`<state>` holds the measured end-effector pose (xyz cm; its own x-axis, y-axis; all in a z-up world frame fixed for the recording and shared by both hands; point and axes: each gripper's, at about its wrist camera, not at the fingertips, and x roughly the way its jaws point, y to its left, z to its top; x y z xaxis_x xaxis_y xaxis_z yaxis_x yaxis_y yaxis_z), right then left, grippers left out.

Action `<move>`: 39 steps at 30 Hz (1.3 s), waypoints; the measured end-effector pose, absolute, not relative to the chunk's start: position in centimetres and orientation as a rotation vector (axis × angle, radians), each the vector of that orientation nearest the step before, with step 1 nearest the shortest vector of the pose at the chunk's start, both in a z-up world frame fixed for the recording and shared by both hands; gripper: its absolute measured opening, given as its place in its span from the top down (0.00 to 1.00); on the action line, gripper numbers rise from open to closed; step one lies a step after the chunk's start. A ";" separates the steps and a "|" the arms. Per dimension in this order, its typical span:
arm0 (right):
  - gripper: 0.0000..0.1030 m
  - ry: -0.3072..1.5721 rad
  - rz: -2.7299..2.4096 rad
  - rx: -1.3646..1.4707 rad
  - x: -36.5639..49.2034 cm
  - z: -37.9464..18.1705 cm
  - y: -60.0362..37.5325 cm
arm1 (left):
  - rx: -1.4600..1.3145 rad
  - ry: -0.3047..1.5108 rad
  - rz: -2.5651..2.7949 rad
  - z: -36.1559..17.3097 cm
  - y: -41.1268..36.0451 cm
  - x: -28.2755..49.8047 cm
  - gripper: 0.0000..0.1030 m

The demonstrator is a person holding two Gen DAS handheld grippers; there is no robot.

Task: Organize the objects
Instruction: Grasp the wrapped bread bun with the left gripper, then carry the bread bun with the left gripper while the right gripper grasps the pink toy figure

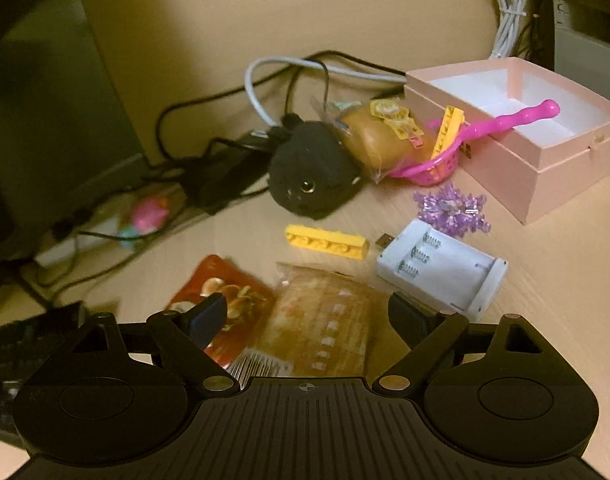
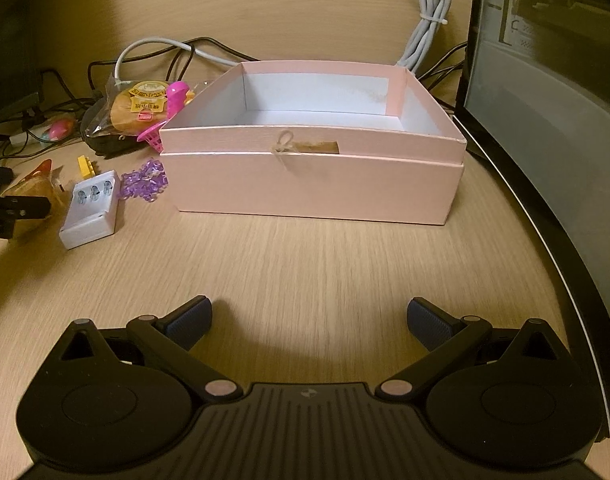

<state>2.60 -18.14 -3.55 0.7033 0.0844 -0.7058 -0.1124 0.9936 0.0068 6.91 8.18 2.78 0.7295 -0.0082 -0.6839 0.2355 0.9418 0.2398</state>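
Left and right wrist views over a wooden table (image 2: 305, 264). We see the left claw (image 1: 305, 320) spread wide, holding nothing, poised above a clear bread packet (image 1: 325, 320) and a red snack packet (image 1: 217, 292). Beyond them lie a yellow brick (image 1: 327, 240), a white battery holder (image 1: 441, 268), a purple bead ornament (image 1: 453, 208), a dark plush toy (image 1: 309, 172), a wrapped bun (image 1: 385, 132) and a pink toy sieve (image 1: 437, 164), whose handle leans on the rim of the pink box (image 1: 565, 168). A second yellow brick (image 1: 449, 128) stands in the sieve. The right claw (image 2: 309, 320) is likewise open and empty, over bare table just before the box, whose white interior is empty in the right view.
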 end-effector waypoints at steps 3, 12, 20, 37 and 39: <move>0.00 0.784 0.109 -0.038 2.6 -3.5 -18.1 | 0.310 0.772 -0.148 2.2 8.3 7.6 0.10; 0.00 0.779 0.097 -0.033 2.5 -3.5 -17.9 | 0.240 0.778 -0.142 1.9 9.1 6.5 0.39; 0.00 0.799 0.095 -0.052 2.3 -2.4 -15.1 | 0.048 0.809 -0.115 3.6 12.3 2.1 0.44; 0.00 0.695 0.539 -0.269 7.4 0.3 9.0 | -0.294 0.795 0.125 6.3 23.5 -7.4 0.45; 0.00 0.729 0.510 -0.300 9.0 -0.1 11.4 | -0.329 0.822 0.108 6.4 24.1 -7.5 0.45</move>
